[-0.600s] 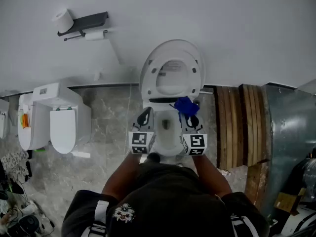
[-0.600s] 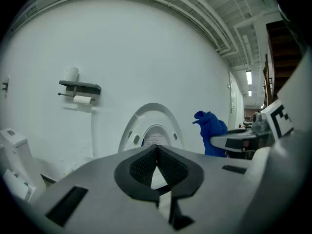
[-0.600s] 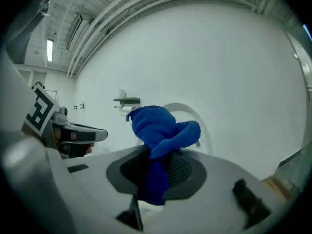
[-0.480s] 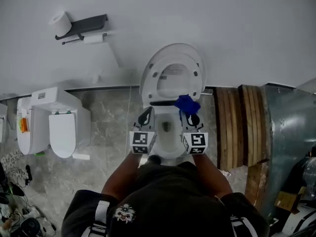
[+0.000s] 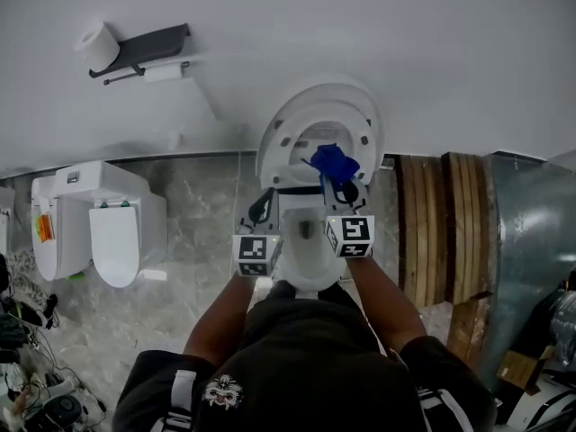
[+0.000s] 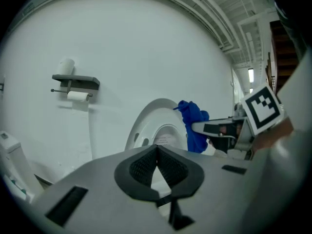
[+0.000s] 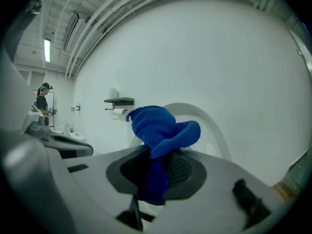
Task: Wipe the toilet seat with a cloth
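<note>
A white toilet (image 5: pixel 310 241) stands against the wall with its lid and seat (image 5: pixel 288 133) raised upright. My right gripper (image 5: pixel 342 190) is shut on a bunched blue cloth (image 5: pixel 331 163), which is lifted in front of the raised seat (image 7: pixel 214 126). The cloth (image 7: pixel 158 130) bulges out above the jaws in the right gripper view. My left gripper (image 5: pixel 263 212) hangs over the left side of the bowl, shut with nothing between its pads (image 6: pixel 141 165). The left gripper view shows the raised seat (image 6: pixel 146 126), the cloth (image 6: pixel 194 123) and the right gripper beside it.
A second white toilet (image 5: pixel 112 219) sits to the left on the marble floor. A dark shelf with paper rolls (image 5: pixel 135 48) hangs on the wall at upper left. Wooden planks (image 5: pixel 441 232) stand on the right. Cables and clutter (image 5: pixel 27 367) lie at bottom left.
My right gripper has lifted the blue cloth from above the bowl's back edge up to the raised seat. The left gripper has stayed about where it was.
</note>
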Action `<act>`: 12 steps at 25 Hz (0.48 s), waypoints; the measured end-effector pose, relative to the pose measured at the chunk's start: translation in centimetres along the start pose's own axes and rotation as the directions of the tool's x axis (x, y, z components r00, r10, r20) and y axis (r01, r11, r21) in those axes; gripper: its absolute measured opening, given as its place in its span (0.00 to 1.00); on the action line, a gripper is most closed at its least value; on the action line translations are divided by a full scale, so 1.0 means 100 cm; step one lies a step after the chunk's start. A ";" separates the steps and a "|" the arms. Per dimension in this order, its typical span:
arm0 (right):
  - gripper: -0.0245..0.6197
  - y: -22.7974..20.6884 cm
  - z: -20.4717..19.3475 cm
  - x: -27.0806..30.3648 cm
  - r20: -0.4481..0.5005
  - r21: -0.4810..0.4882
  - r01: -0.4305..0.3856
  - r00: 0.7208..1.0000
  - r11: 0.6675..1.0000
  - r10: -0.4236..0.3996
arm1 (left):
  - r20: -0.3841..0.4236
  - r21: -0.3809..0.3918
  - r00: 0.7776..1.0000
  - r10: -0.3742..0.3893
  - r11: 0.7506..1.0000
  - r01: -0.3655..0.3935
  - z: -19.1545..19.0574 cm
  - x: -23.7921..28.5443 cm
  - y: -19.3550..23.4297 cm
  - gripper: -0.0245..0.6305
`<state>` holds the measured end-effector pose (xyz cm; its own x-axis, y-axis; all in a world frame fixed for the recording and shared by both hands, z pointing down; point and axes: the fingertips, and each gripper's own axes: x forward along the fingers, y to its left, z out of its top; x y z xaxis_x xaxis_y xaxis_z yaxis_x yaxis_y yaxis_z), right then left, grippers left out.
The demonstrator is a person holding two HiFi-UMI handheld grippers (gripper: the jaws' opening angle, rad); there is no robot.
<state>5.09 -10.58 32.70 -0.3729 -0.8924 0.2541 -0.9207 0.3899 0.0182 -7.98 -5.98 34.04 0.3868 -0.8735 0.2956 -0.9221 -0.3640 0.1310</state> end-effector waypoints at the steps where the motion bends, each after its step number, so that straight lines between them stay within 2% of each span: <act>1: 0.16 -0.003 0.003 0.008 0.002 0.000 -0.003 1.000 1.000 0.003 | -0.005 -0.012 1.000 0.007 1.000 -0.007 -0.001 0.002 0.001 0.05; 6: 0.16 -0.013 0.015 0.052 0.009 -0.006 -0.019 1.000 1.000 0.019 | -0.031 -0.024 0.998 0.047 0.999 -0.048 -0.018 0.010 0.009 0.05; 12: 0.16 -0.021 0.029 0.092 0.029 -0.019 -0.010 1.000 1.000 0.010 | -0.069 -0.004 0.996 0.054 0.999 -0.054 -0.033 0.020 0.011 0.05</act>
<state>3.28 -20.31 32.24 -0.3855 -0.8946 0.2259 -0.9147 0.4026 0.0338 -8.17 -7.02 37.90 0.3361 -0.8676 0.3664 -0.9417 -0.3149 0.1182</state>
